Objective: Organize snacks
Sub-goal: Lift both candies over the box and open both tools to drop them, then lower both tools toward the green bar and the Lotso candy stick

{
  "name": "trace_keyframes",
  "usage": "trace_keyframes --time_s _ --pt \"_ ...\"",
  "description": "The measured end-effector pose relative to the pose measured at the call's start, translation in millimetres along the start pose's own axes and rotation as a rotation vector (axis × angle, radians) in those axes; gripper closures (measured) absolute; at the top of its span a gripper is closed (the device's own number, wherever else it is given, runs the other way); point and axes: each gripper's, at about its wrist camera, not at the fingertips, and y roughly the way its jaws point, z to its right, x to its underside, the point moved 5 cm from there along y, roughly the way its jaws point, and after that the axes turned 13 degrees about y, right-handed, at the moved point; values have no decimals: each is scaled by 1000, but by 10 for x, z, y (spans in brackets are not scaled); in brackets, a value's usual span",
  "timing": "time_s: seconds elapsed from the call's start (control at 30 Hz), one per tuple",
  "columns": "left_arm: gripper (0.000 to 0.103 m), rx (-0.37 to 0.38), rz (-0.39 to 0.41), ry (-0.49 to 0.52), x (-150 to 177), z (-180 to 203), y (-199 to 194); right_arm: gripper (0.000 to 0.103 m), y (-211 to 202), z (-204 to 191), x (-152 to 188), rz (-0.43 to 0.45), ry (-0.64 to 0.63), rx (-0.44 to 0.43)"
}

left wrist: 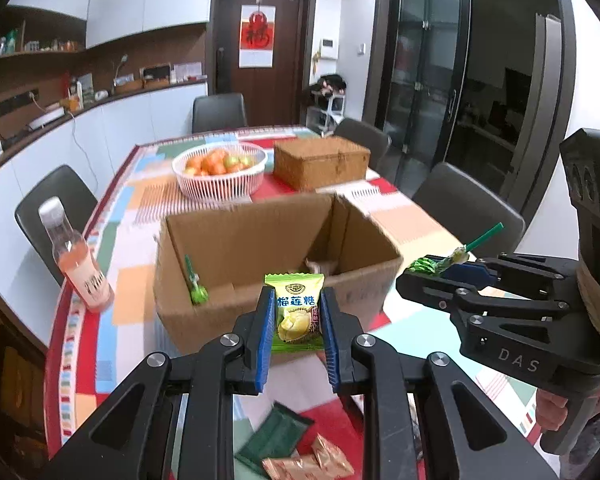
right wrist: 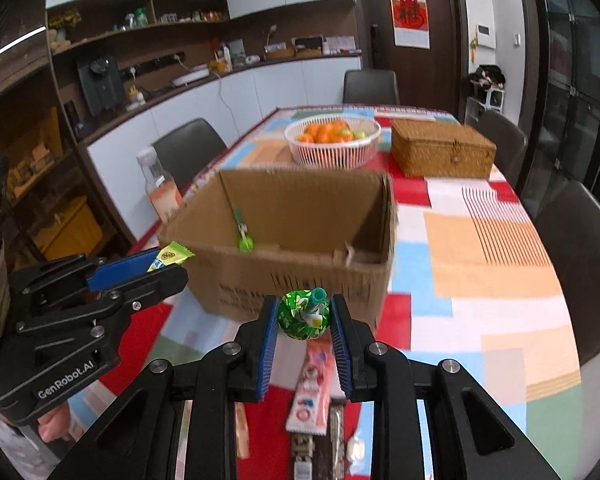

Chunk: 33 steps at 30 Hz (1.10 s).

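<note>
My left gripper (left wrist: 296, 308) is shut on a green-and-yellow durian candy packet (left wrist: 297, 312), held in the air just in front of the open cardboard box (left wrist: 364, 300). In the right wrist view that gripper (right wrist: 172, 266) shows at the left with the packet (right wrist: 170, 255) sticking out. My right gripper (right wrist: 305, 314) is shut on a green-wrapped lollipop (right wrist: 302, 314) with a green stick, also near the box's (right wrist: 300, 268) front wall. From the left wrist view it (left wrist: 416, 270) appears at the right with the lollipop (left wrist: 452, 258). Another green lollipop (left wrist: 194, 280) lies inside the box.
Loose snack packets (left wrist: 296, 448) lie on the patchwork tablecloth below the grippers, including a pink one (right wrist: 312, 388). A pink drink bottle (left wrist: 76, 256) stands left of the box. Behind it sit a white fruit basket (left wrist: 220, 188) and a wicker chest (left wrist: 320, 160). Chairs surround the table.
</note>
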Motion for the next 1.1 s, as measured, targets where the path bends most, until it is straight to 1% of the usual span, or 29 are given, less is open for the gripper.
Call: trace_keyframes --time_s 0.13,0.23,0.33,0.57,0.63,0.67,0.7,0.73,0.77,0.93,1.1 --pt "80 -22 27 -1 -163 -132 8 76 5 -66 -181 22 0 -17" --pt "80 -35 28 -2 -257 -215 42 76 63 -112 -334 32 2 -24" --pt "80 -52 17 -1 -328 -320 139 76 141 -148 -435 34 -6 -15" --pt "79 -60 -34 -23 -415 -507 444 76 383 -173 -610 18 -4 2" --pt "66 -84 -41 -29 -425 -558 495 76 450 -164 -662 12 10 5" --pt "57 -97 -36 -28 -423 -570 496 73 491 -148 -680 2 23 10" --pt "54 -104 -26 -23 -422 -570 482 69 523 -131 -692 -10 38 8" --pt "54 -110 -23 -18 -418 -567 469 62 533 -118 -690 -12 47 4" --pt "54 -120 -24 -12 -402 -558 453 60 536 -108 -685 -10 57 5" --pt "54 -105 -22 5 -289 -461 377 60 493 -100 -605 0 30 30" --pt "53 -90 -28 39 -124 -322 276 60 375 -132 -396 -2 -10 28"
